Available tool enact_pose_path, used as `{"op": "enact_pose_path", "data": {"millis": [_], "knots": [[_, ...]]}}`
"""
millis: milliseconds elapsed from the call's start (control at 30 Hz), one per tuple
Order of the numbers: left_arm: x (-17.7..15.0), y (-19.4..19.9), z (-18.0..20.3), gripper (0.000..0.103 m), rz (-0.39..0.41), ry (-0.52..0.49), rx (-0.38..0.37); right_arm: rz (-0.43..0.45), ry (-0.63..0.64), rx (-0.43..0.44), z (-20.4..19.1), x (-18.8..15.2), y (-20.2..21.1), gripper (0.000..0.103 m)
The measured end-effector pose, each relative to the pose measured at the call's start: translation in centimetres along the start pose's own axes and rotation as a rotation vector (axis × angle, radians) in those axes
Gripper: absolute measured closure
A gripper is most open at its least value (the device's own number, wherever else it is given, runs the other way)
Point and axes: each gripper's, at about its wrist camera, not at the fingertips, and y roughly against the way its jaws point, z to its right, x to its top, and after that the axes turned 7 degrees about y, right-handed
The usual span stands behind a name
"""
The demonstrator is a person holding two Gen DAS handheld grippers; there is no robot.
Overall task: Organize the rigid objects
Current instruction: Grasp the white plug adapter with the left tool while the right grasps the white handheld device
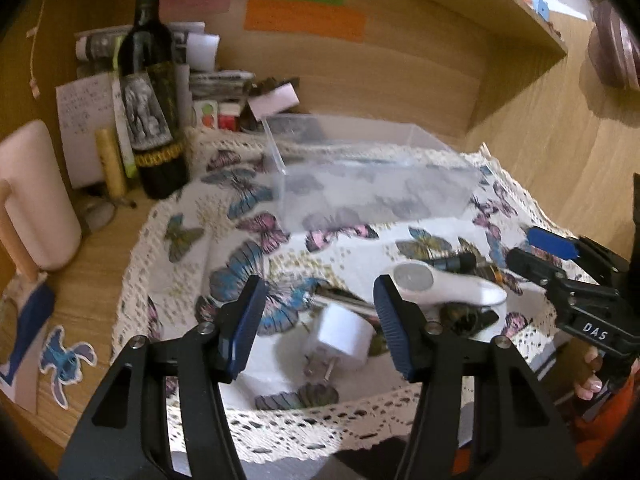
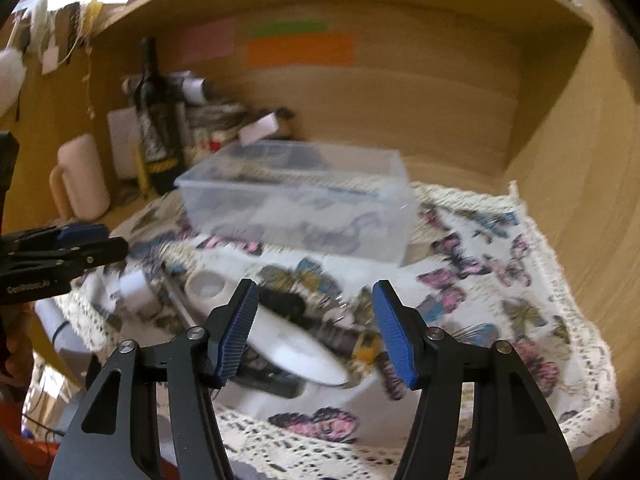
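A butterfly-print cloth (image 1: pixel 224 216) with a lace edge covers the desk. A clear plastic box (image 1: pixel 360 168) (image 2: pixel 296 200) stands at its far side. Loose items lie on the near part: a white charger cube (image 1: pixel 340 336), a white oval device with a round grey face (image 1: pixel 440 284) (image 2: pixel 296 344), and a dark pen (image 1: pixel 452 262). My left gripper (image 1: pixel 320 300) hovers open above the charger cube, its pads clear of it. Just above the white device my right gripper (image 2: pixel 314 308) is open too, gripping nothing. Each gripper also shows at the edge of the other's view.
A dark wine bottle (image 1: pixel 154 100), papers and small boxes crowd the back left corner. A pale pink mug (image 1: pixel 36 196) stands at the left. Wooden shelf walls (image 2: pixel 560 160) close in the back and right. A blue sticker (image 1: pixel 64 356) lies on the desk.
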Motion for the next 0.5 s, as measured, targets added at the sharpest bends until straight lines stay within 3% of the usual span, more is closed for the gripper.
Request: {"op": "enact_pose_path", "data": {"millis": [167,233,333,400,500], "knots": [[-1.1,-1.2,0.3,0.047,-0.05,-0.002,-0.025,-0.054,0.058,0.066,-1.5,0.2,-1.7,0.047],[-1.6,-1.6,0.4,0.052,-0.068,-0.011,-0.037,-0.077,0.08,0.093,-2.1,0.4,-2.4,0.047],[-2.3,-2.3,0.4,0.061,-0.088,-0.032,-0.04,-0.121,0.113,0.147,-2.8,0.6,-3.6,0.055],[-2.5,-2.3,0.3,0.061,-0.074,-0.032,-0.054,-0.146,0.135,0.171,-3.2,0.7,-4.3,0.061],[-2.4,-2.5,0.1,0.061,-0.068,-0.035,-0.063,-0.171,0.166,0.17,-3.8,0.8,-5.3,0.062]]}}
